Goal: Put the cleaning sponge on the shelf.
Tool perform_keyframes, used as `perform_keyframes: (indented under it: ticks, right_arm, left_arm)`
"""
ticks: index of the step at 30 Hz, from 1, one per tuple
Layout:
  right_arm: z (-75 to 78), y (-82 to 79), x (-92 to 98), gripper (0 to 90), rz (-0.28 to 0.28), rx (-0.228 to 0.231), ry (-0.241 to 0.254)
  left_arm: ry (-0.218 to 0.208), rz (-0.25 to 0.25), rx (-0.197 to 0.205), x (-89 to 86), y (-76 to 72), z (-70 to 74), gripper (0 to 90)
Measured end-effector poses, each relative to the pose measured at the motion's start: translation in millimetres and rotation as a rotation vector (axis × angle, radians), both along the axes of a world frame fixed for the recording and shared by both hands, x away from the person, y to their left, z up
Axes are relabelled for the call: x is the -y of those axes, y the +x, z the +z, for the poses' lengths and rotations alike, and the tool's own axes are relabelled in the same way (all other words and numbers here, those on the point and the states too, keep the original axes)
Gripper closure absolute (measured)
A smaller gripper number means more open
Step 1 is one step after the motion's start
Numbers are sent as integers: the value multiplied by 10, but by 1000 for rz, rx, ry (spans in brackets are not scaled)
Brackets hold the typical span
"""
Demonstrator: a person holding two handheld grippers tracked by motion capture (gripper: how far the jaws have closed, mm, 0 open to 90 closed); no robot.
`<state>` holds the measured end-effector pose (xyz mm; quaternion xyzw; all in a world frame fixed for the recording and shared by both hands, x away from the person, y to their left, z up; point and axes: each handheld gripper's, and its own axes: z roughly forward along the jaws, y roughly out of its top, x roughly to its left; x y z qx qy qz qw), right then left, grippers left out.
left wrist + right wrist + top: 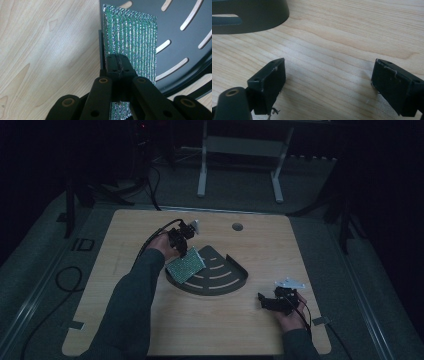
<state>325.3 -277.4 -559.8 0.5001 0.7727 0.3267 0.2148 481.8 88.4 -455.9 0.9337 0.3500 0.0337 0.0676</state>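
Left claw (119, 65) pinches green sponge (130, 37); wooden table (150, 330), dark room

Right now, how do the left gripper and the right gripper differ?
The left gripper is shut on the green sponge, while the right gripper is open and holds nothing. The left gripper is at the edge of the dark slotted tray; the right gripper sits apart from it, over bare wooden table. Both have black fingers and are hand-held.
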Motion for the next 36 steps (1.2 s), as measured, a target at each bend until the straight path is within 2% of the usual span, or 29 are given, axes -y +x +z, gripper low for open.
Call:
perform_keyframes:
  ticks: [8, 17, 27, 32, 36]
  right_arm:
    - [0, 0, 0, 119, 0, 0, 0]
    - [0, 0, 1, 119, 1, 0, 0]
    - [0, 0, 1, 119, 1, 0, 0]
    - [0, 0, 2, 119, 2, 0, -1]
    - [0, 0, 2, 119, 2, 0, -1]
  left_arm:
    - [34, -8, 25, 52, 20, -72, 899]
    - [51, -4, 26, 92, 33, -134, 899]
    - [100, -6, 38, 123, 30, -171, 900]
    - [94, 0, 40, 94, 31, -143, 900]
    - [71, 9, 39, 65, 31, -117, 883]
